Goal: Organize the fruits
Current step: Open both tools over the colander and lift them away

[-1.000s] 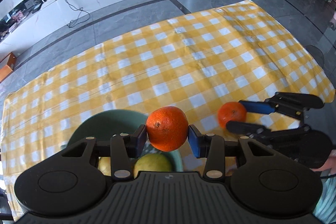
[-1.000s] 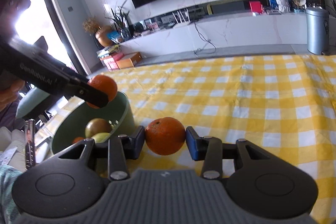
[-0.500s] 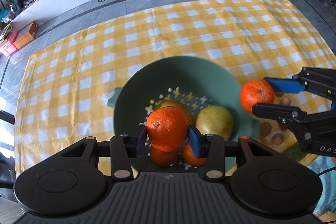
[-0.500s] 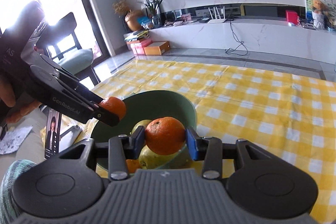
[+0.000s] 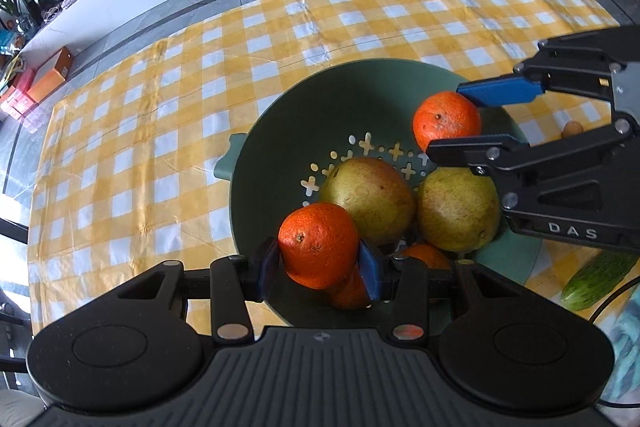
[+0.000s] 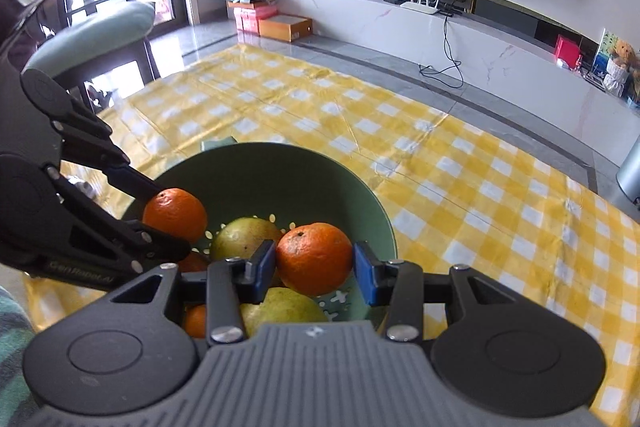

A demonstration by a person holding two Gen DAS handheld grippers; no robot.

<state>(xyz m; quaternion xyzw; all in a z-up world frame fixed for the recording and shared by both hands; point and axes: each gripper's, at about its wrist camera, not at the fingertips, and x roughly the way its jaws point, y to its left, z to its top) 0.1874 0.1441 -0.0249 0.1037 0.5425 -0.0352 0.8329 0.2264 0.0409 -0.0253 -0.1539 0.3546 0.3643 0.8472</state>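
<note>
Left wrist view: the left hand-held gripper (image 5: 319, 267) is clamping a round orange mandarin (image 5: 318, 245) between its blue pads, jaws closed only to the fruit's width, and is holding it above the near side of the round green perforated plastic colander bowl (image 5: 276, 131). The bowl is sitting on the yellow-and-white checked tablecloth (image 5: 160, 115) covering the table, towards the table's near edge. Two large yellow-green pears (image 5: 370, 197) are lying side by side in the bowl, touching, with further small orange fruits (image 5: 426, 253) partly hidden beneath them. The right hand-held gripper (image 5: 450, 117) is entering from the right, gripping a second round orange mandarin (image 5: 446, 121) over the bowl's far right side. A green cucumber (image 5: 596, 281) is lying on the cloth just beside the bowl's right rim.

Right wrist view: the right hand-held gripper (image 6: 315, 269) is pinching the second mandarin (image 6: 314, 259) between its blue pads, jaws part closed, above the bowl (image 6: 280, 171) and the pears (image 6: 244, 237). The left hand-held gripper (image 6: 168, 223) is reaching in from the left, holding the first mandarin (image 6: 175, 214) over the bowl's left rim.
</note>
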